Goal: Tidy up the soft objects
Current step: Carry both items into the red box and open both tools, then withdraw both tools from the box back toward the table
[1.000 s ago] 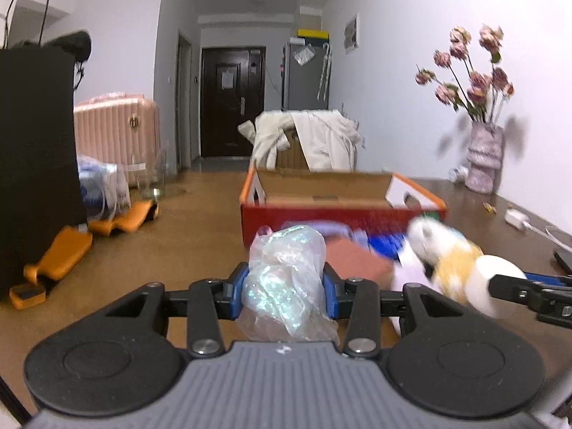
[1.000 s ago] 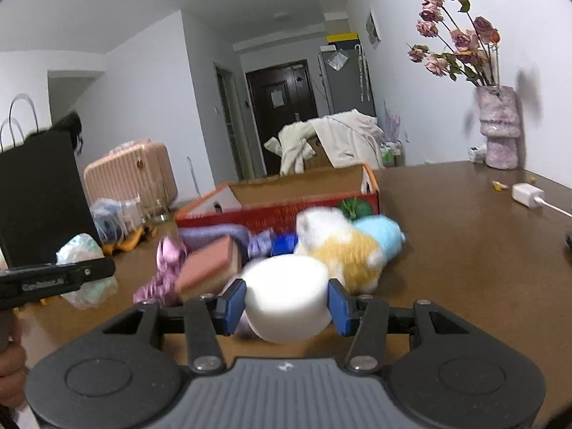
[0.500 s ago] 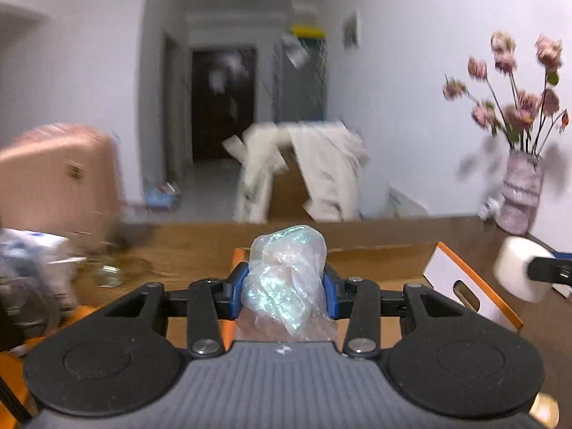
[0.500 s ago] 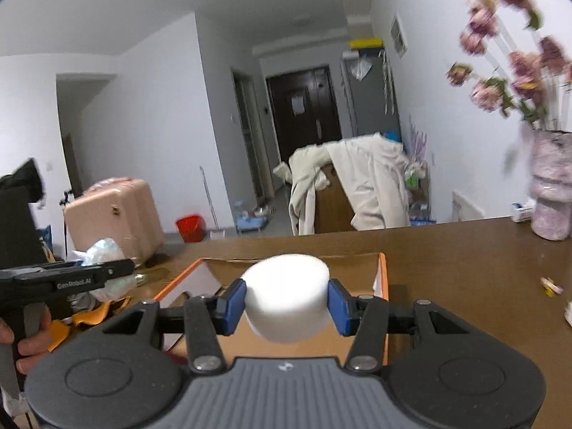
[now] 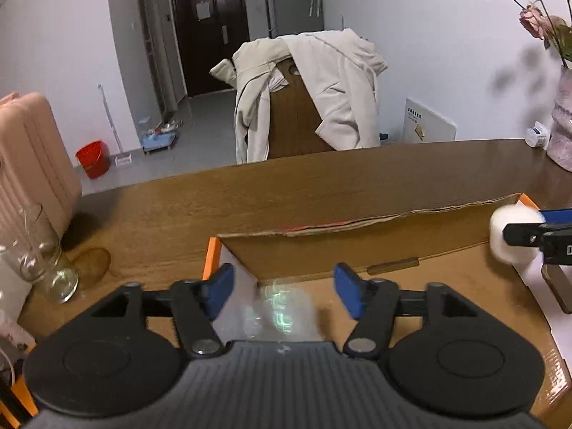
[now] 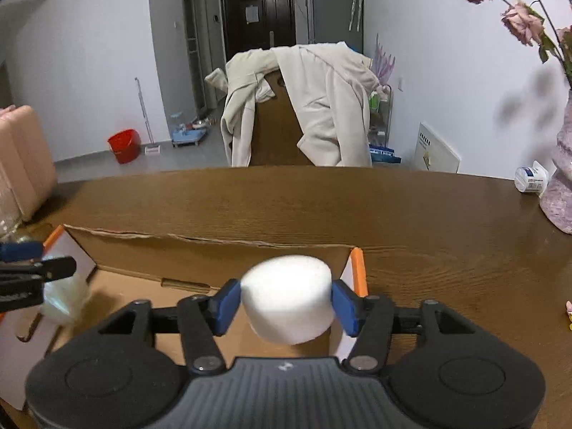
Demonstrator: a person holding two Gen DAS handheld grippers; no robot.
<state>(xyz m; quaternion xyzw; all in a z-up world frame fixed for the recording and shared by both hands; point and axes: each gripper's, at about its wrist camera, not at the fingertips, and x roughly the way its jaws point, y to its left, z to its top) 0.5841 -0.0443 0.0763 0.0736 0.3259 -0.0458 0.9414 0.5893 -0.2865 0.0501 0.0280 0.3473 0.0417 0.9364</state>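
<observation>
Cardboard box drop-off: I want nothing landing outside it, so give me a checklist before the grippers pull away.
1. Left gripper released: ok. Its jaws have just been opening, and neither pad touches the plastic bag.
2. Plastic bag over the cardboard box: ok, blurred, apparently falling inside.
3. Right gripper released: cannot tell. Its jaws have just been opening, yet the white foam cylinder sits between the pads.
4. Foam cylinder over the box: ok, near the box's right wall.
5. Room inside the box: ok, bare cardboard floor shows.
6. Glass beside the box undisturbed: ok, upright.
</observation>
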